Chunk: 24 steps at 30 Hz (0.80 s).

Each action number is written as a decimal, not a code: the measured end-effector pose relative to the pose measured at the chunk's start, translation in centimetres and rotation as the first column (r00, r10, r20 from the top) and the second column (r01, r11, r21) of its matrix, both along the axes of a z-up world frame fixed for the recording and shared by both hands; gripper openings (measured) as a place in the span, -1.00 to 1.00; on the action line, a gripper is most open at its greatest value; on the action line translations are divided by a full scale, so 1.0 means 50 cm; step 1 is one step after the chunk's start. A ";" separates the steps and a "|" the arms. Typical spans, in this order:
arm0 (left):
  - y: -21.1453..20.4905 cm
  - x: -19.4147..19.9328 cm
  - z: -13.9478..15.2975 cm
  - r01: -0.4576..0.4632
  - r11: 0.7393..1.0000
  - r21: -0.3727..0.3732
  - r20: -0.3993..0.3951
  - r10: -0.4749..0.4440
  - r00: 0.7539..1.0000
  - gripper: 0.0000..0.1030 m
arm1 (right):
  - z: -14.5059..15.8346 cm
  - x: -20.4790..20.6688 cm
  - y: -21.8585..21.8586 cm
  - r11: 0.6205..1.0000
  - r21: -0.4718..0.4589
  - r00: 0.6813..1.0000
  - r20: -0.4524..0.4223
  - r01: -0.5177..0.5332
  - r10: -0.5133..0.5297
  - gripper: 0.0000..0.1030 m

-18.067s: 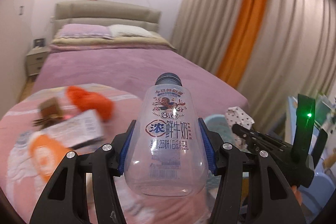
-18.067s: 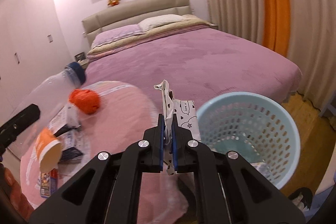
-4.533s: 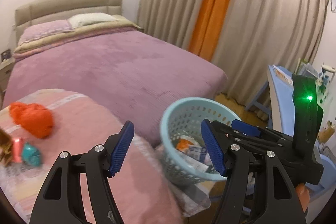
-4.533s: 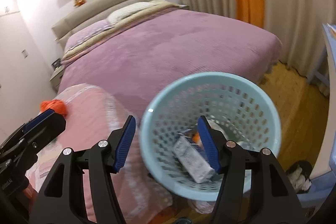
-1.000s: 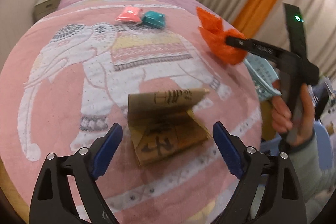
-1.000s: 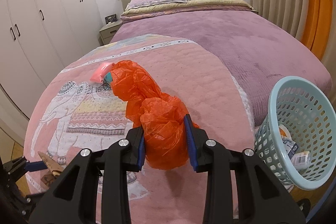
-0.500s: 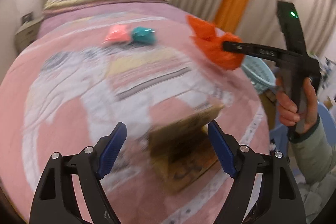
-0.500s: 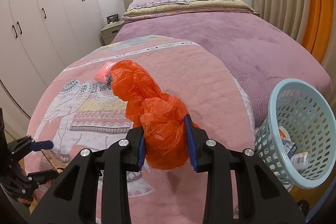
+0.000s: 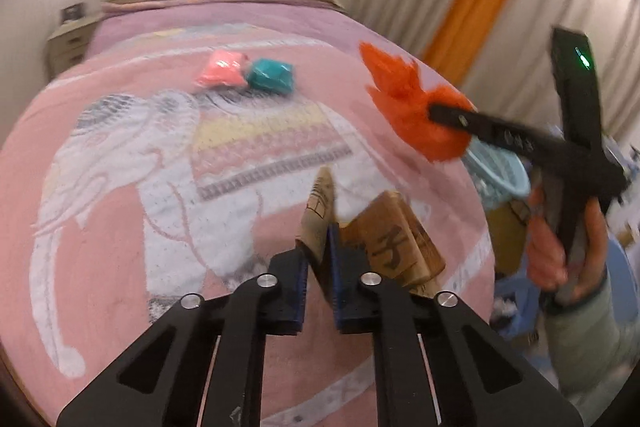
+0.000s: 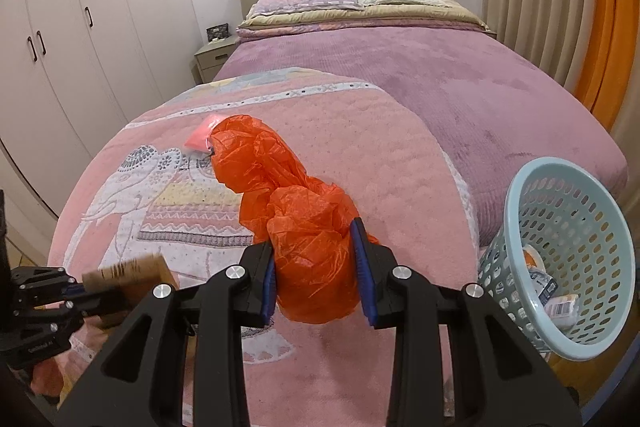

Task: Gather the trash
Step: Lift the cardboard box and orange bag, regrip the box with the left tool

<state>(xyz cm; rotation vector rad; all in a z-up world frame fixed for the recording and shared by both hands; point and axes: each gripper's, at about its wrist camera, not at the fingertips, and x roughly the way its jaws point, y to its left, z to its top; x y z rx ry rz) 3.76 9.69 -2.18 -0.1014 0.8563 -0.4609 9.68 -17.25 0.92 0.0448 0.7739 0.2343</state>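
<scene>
The left gripper (image 9: 318, 269) is pressed together on the flap of a brown cardboard box (image 9: 394, 241); its jaws have just been closing, and the thin flap stands pinched between the blue pads while the body of the box hangs to the right of them, over the pink elephant blanket (image 9: 120, 187). The right gripper (image 10: 320, 279) pinches a crumpled orange plastic bag (image 10: 292, 211), which bulges upward and forward from between the pads. A pink packet (image 9: 222, 69) and a teal packet (image 9: 270, 75) lie touching each other on the blanket, farther toward the bed (image 10: 420, 75). The light-blue perforated basket (image 10: 516, 211) stands beside the blanket's right edge and holds several pieces of trash. A hand (image 9: 554, 247) grips the right tool's handle.
</scene>
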 end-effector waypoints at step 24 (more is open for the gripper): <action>-0.068 0.033 0.009 -0.236 0.969 0.070 0.119 0.227 0.967 -0.91 | -0.068 0.002 -0.036 0.992 0.110 0.989 -0.130 -0.054 0.068 0.42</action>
